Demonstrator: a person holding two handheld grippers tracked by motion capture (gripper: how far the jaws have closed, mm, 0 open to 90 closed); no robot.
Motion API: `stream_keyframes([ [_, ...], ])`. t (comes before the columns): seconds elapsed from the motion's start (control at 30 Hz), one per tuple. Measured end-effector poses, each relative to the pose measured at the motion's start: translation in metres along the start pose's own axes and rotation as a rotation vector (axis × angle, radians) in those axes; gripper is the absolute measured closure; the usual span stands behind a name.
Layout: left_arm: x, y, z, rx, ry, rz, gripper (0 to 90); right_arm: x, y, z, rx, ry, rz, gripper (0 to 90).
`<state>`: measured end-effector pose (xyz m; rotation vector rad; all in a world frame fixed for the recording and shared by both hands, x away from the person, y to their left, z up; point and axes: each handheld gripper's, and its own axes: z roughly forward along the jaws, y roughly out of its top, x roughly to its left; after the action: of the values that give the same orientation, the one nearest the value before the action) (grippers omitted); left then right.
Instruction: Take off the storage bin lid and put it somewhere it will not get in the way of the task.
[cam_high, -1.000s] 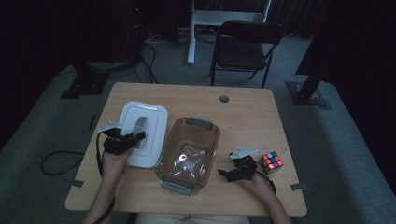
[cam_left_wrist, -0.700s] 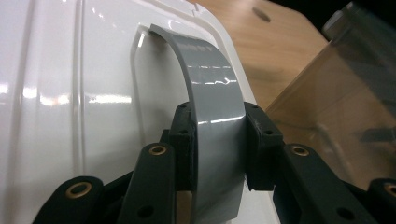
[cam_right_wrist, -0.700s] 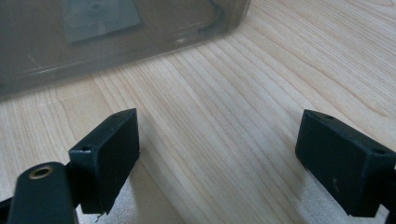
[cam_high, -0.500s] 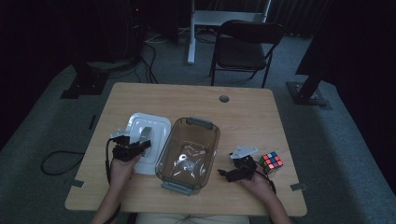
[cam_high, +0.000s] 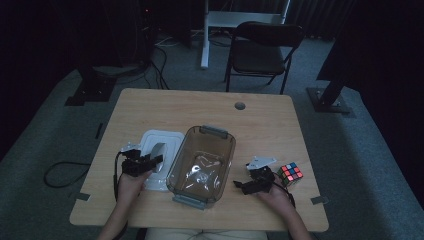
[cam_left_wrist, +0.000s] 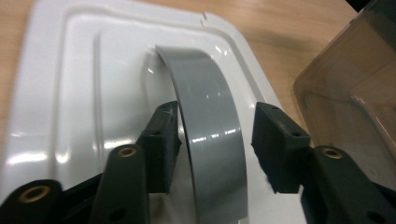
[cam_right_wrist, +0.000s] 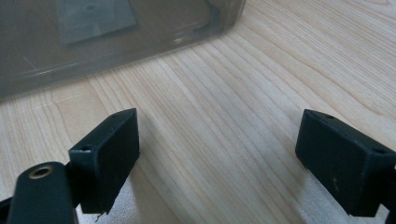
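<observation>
My left gripper (cam_left_wrist: 212, 140) has just been opening; its jaws now straddle the grey handle (cam_left_wrist: 208, 135) of the white lid (cam_left_wrist: 70, 93) without pressing it. The lid lies flat on the table (cam_high: 270, 120), with the clear container (cam_high: 202, 165) touching it at three o'clock. My right gripper (cam_right_wrist: 217, 154) rests wide open and empty, the cube (cam_high: 290, 173) at its two o'clock.

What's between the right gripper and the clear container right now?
Bare wooden table lies between the right gripper and the clear container, as the right gripper view shows.
</observation>
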<state>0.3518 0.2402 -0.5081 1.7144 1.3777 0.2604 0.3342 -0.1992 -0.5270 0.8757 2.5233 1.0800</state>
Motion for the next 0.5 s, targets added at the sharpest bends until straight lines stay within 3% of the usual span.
stream_keyframes([
  [0.17, 0.0, 0.002, -0.014, -0.04, -0.011, 0.022, 37.8, 0.0, 0.0, 0.0, 0.001, -0.001, 0.002, 12.9],
  [0.27, -0.002, 0.002, -0.018, -0.029, -0.022, 0.042, 26.2, 0.0, 0.0, 0.0, 0.001, -0.008, 0.01, 12.9],
  [0.3, -0.005, 0.001, -0.02, -0.015, -0.027, 0.072, 26.2, 0.0, 0.0, 0.0, 0.001, -0.009, 0.011, 12.9],
  [0.33, -0.007, 0.0, -0.02, -0.001, -0.031, 0.094, 19.1, 0.001, 0.0, 0.0, -0.003, -0.031, 0.02, 14.0],
  [0.43, -0.014, 0.001, -0.02, 0.013, -0.019, 0.14, 9.1, 0.004, 0.0, -0.002, -0.021, -0.077, 0.01, 13.5],
  [0.5, -0.018, 0.002, -0.018, 0.029, 0.002, 0.166, 0.7, 0.004, 0.003, -0.004, -0.037, -0.053, 0.046, 13.5],
])
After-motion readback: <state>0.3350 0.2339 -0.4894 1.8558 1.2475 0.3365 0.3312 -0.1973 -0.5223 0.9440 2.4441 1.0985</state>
